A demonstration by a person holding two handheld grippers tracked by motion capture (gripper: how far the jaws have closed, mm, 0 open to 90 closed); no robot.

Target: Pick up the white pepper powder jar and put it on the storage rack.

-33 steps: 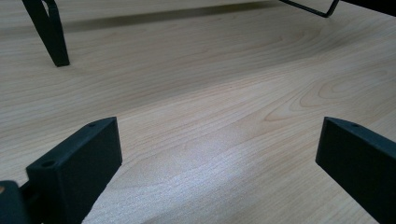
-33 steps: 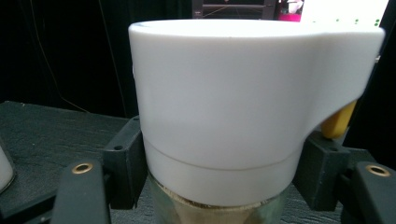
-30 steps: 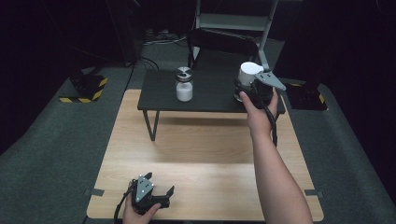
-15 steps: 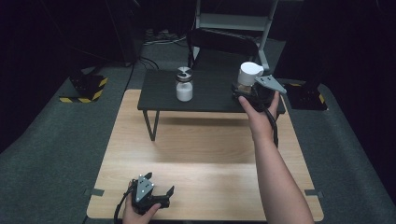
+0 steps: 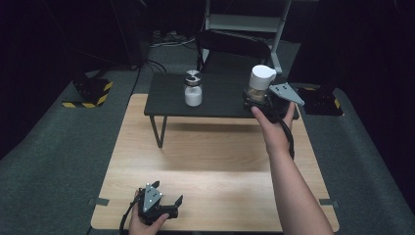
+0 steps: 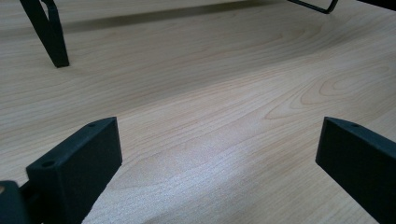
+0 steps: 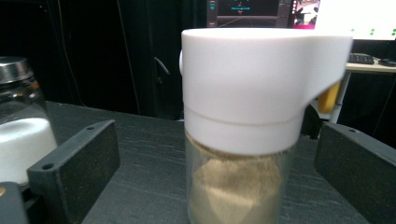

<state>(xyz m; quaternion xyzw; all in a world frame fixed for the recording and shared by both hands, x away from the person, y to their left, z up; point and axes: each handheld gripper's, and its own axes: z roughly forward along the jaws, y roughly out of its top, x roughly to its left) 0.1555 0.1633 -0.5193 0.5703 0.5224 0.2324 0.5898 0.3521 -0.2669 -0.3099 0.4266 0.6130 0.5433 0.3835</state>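
Left gripper [image 5: 169,208] low at near edge of wooden table [image 5: 215,156], jaws spread wide, nothing between them; bare wood grain under the jaws in left gripper view, a leg of the black stand [image 6: 46,32] beyond. Farther back, on the black stand [image 5: 166,100], a glass jar [image 5: 193,89] with metal lid, upright, holding white grains to roughly half height; seen also at left edge of right gripper view [image 7: 21,126]. Well apart from it, toward the stand's right end, a clear jar with white cap [image 5: 259,83], upright, holding tan powder; a yellow part at the cap's side, purpose not clear. Right gripper [image 5: 255,103] held at that jar's base, jaws parted on either side of the glass; in right gripper view [image 7: 210,182] gaps visible between each jaw and the jar [image 7: 243,140], so no grip made. Judged step in hand: taking hold of the capped jar. To do well: centre the jar between the jaws, close on the glass body below the cap rather than on the cap, keep jaws level, squeeze evenly. Risks: off-centre closing may push or tip the jar near the stand's edge; smooth glass may slip under a light grip; cap seating not verifiable, so keep upright.
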